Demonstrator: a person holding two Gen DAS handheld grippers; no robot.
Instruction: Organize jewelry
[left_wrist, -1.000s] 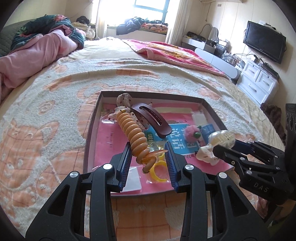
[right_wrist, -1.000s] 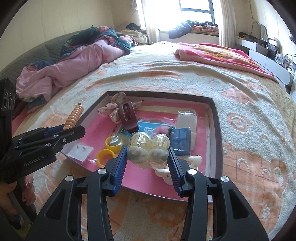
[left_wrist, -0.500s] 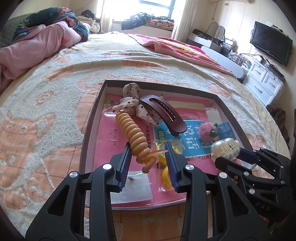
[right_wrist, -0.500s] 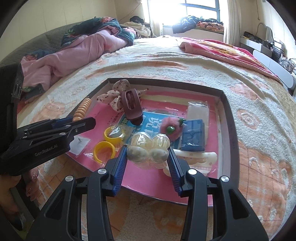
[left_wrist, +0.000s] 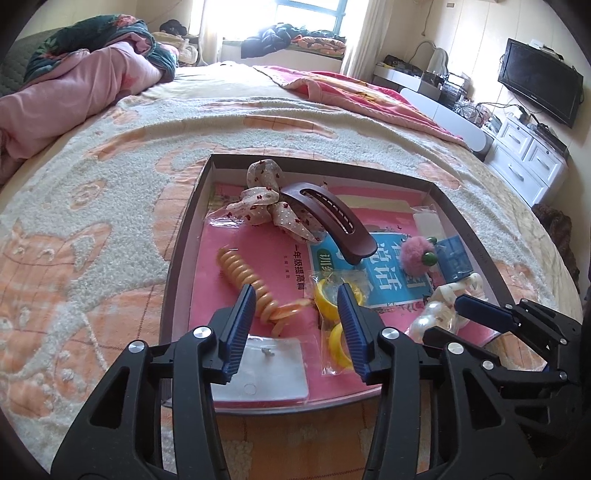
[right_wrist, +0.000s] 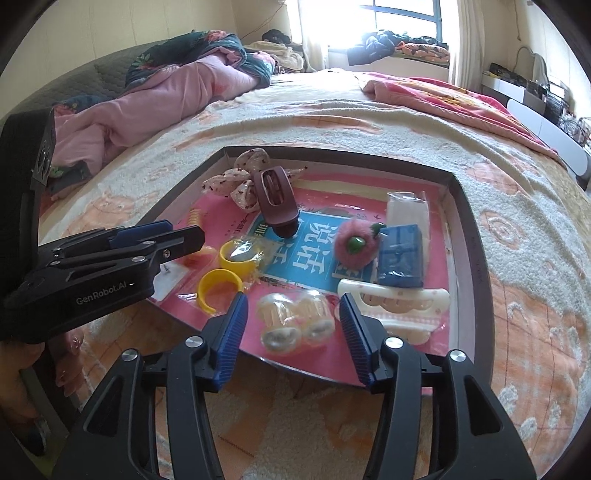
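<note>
Resting in the tray (left_wrist: 177, 236), the orange spiral coil (left_wrist: 245, 278) looks light and springy; grip it mid-length. Both the left gripper (left_wrist: 295, 325) and right gripper (right_wrist: 291, 328) stand spread, holding nothing.

From where I sit, both feeds are bright with daylight pouring through the window (left_wrist: 314, 18) at the far end of the room, which is blown out to white in the left wrist view and again in the right wrist view (right_wrist: 373, 22). The fisheye lenses bend the bed (left_wrist: 110, 155) and walls hard toward the edges and leave black vignetted corners. The orange spiral clip (left_wrist: 247, 280) is smeared with motion blur, while the tray (right_wrist: 476, 258) reads fairly sharp, with only soft shadows.
</note>
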